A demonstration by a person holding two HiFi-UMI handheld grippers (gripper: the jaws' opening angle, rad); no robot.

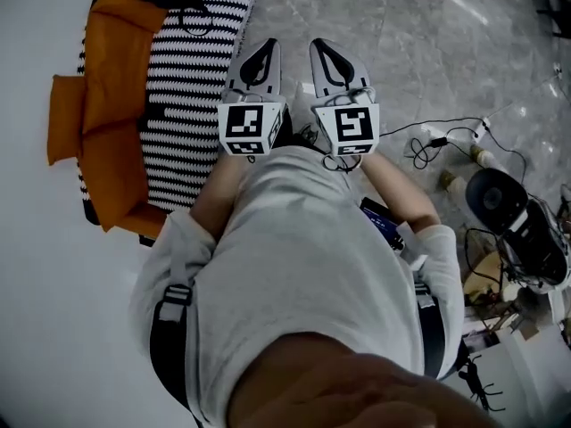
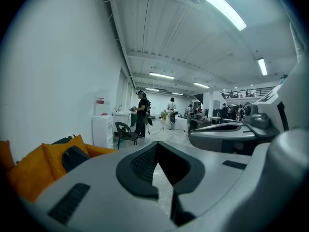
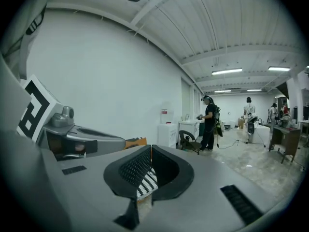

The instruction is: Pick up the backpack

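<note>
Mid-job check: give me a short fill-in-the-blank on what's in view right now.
1. The left hand-held gripper and right hand-held gripper both have their jaws ____.
2. The dark backpack lies on ____ cushions.
3. The sofa cover is striped black and ____.
Missing words: shut; orange; white.

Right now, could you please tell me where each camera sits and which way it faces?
Head view: on the person's head, looking steeply down at their own grey-shirted torso, the left tool, the right tool and the striped sofa beside them.
Left gripper view: on the left tool, looking roughly level along its shut jaws toward a standing person; right tool alongside.
Right gripper view: on the right tool, same heading, jaws shut; left tool alongside.
Shared: both gripper views show that standing person.
</note>
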